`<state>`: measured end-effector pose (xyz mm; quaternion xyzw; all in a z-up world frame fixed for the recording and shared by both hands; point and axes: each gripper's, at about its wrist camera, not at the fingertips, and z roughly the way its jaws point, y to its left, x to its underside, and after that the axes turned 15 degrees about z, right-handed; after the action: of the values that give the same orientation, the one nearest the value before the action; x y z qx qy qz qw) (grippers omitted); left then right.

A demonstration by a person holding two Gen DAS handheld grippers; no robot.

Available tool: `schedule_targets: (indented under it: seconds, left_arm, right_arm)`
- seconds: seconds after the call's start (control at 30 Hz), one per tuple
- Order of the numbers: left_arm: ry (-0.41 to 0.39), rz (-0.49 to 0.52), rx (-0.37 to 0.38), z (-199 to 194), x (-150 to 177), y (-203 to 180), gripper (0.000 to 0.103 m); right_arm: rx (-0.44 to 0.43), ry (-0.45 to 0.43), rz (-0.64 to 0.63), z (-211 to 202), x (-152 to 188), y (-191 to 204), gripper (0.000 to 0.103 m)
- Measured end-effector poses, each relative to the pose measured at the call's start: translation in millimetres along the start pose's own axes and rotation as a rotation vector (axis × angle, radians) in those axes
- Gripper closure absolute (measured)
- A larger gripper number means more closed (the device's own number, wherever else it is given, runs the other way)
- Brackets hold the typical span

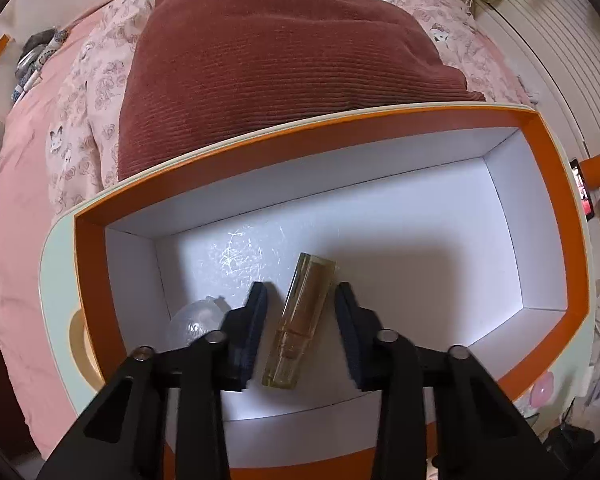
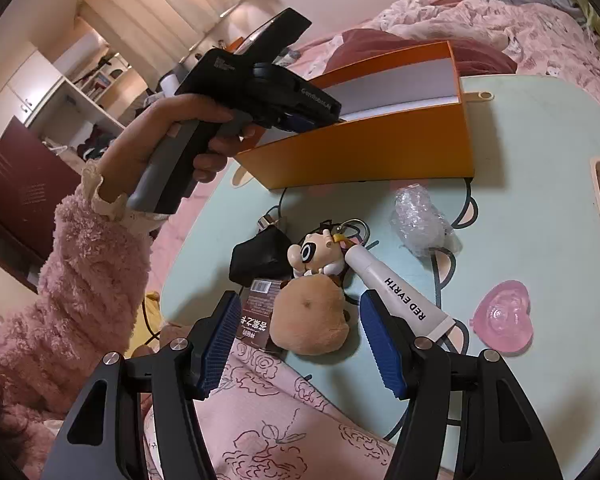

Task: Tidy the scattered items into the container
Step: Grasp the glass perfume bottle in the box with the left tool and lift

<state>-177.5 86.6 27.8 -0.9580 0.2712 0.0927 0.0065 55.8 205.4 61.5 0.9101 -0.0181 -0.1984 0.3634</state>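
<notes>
Overall, bed (image 1: 28,184) with pink floral quilt fills the upper half of the left wrist view; a rust cushion (image 1: 268,68) sits upper centre on it. Table (image 2: 540,208), pale green, spans the right of the right wrist view. Box (image 1: 556,184), orange rim and white inside, takes the centre and lower part of the left view; in the right view it stands at upper centre on the table. Left gripper (image 1: 300,332) is inside the box, jaws wide; an amber bottle (image 1: 300,320) lies on the box floor between the fingers, touching neither. Clear dome (image 1: 198,320) lies at lower left of the box floor, partly hidden by the left finger. Right gripper (image 2: 300,340) hangs over the table's near edge, jaws wide, holding nothing. Between its fingers: brown plush (image 2: 312,316). Just beside: white tube (image 2: 400,296), figure keychain (image 2: 320,252), black pouch (image 2: 260,260), small carton (image 2: 256,312). Further right: bubble wrap (image 2: 420,216), pink heart (image 2: 502,316)
</notes>
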Motion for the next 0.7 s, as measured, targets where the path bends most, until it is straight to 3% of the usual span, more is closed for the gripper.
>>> schedule_targets:
  seconds: [0.03, 0.17, 0.33, 0.47, 0.6, 0.7]
  left_arm:
    - [-0.001, 0.007, -0.003, -1, 2, -1, 0.083]
    - [-0.022, -0.005, 0.02, -5, 6, 3, 0.085]
    - [-0.133, -0.047, 0.101, -31, 14, 14, 0.085]
    - [-0.243, -0.057, 0.123, -71, 27, 16, 0.085]
    - [-0.345, -0.045, 0.201, -107, 54, 9, 0.085]
    - [-0.379, -0.031, 0.227, -114, 84, 2, 0.085]
  right_arm:
    - [-0.001, 0.0, 0.002, 0, 0, 0, 0.041]
    - [-0.003, -0.002, 0.009, -1, -1, -1, 0.041]
    - [0.008, -0.007, 0.012, -1, -1, -1, 0.041]
    - [0.036, -0.022, 0.009, 0, -1, -1, 0.041]
    - [0.057, -0.034, 0.009, 2, -2, -1, 0.041]
    - [0.071, -0.041, 0.008, 2, -2, -1, 0.041]
